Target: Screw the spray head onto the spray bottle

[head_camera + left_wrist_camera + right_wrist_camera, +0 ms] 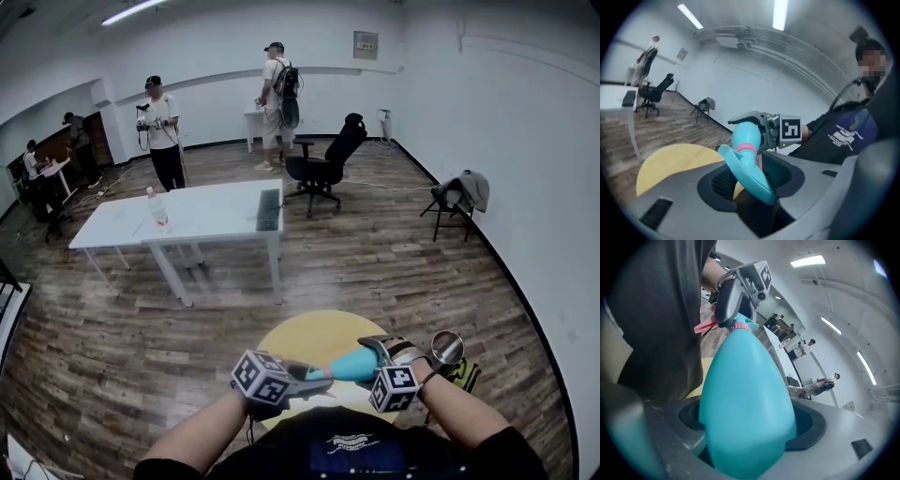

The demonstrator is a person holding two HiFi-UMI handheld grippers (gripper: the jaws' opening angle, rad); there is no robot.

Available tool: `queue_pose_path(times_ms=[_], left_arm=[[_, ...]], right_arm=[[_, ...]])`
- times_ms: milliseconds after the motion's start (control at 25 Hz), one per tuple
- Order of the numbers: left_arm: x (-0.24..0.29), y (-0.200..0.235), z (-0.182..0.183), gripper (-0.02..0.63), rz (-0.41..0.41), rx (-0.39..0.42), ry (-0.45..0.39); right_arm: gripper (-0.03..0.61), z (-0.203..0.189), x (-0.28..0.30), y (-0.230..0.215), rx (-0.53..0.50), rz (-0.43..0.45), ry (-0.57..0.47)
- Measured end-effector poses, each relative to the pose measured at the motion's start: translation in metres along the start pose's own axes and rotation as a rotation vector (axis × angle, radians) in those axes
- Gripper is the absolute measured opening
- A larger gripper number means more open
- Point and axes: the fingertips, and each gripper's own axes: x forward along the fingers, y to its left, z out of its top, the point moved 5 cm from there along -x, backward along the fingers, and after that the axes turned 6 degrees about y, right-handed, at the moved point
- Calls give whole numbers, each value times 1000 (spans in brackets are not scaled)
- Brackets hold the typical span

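A teal spray bottle is held level above the round yellow table, between the two grippers. My right gripper is shut round the bottle's fat body, which fills its jaws. The teal spray head with its pink collar sits on the bottle's neck. The head's long trigger lies between the jaws of my left gripper. A strip of table shows between the trigger and the left pad, so the jaws stand open round it. In the right gripper view the left gripper covers the head.
Two white tables stand ahead, bearing a small bottle and a keyboard. A black office chair and two standing people are behind them. A chair with a jacket is at the right wall. A round shiny disc is beside my right hand.
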Motion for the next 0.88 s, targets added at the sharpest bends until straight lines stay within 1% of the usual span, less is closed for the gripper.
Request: queue_pose_path(times_ms=[40, 120, 200, 240, 280, 320, 360, 400, 440, 480, 520, 600, 640, 680, 720, 760, 800, 880], left_arm=[[1, -2, 1, 194, 24, 45, 12], [3, -5, 3, 195, 59, 95, 29], [5, -7, 3, 195, 87, 119, 41], [5, -7, 3, 195, 91, 108, 39], [6, -6, 2, 196, 86, 75, 31], [5, -4, 2, 196, 70, 21, 13], [3, -2, 3, 198, 44, -47, -21], [-2, 2, 5, 202, 13, -120, -77], [-10, 5, 7, 232, -20, -191, -151], [-23, 10, 6, 342, -45, -259, -234], [-41, 18, 2, 407, -53, -323, -321], [-82, 34, -14, 407, -45, -458, -506], [-101, 40, -24, 407, -39, -511, -576], [-115, 44, -29, 407, -30, -523, -614], [-123, 44, -30, 407, -33, -498, -620], [-123, 40, -26, 407, -52, -460, -602], [-115, 35, -20, 407, -78, -421, -568], [-83, 27, -9, 407, -107, -359, -466]], right_arm=[[465, -2, 1, 1, 2, 16, -1], [463, -7, 4, 3, -4, 26, 4], [462, -9, 6, 3, -8, 27, 11], [462, -9, 6, 4, -8, 28, 9], [462, -9, 6, 4, -3, 34, 4], [462, -9, 5, 4, 7, 47, -5], [462, -9, 5, 4, 28, 67, -17], [462, -9, 5, 4, 64, 93, -33], [462, -13, 7, 4, 115, 120, -51], [463, -19, 8, 2, 177, 142, -66], [462, -29, 10, 0, 242, 158, -75], [463, -54, 9, -4, 337, 165, -66], [463, -65, 8, -5, 351, 156, -47], [462, -74, 6, -6, 344, 144, -24], [463, -78, 5, -6, 324, 129, -3], [463, -77, 4, -6, 298, 116, 11], [463, -71, 5, -6, 269, 104, 17], [463, -50, 8, -5, 204, 87, 14]])
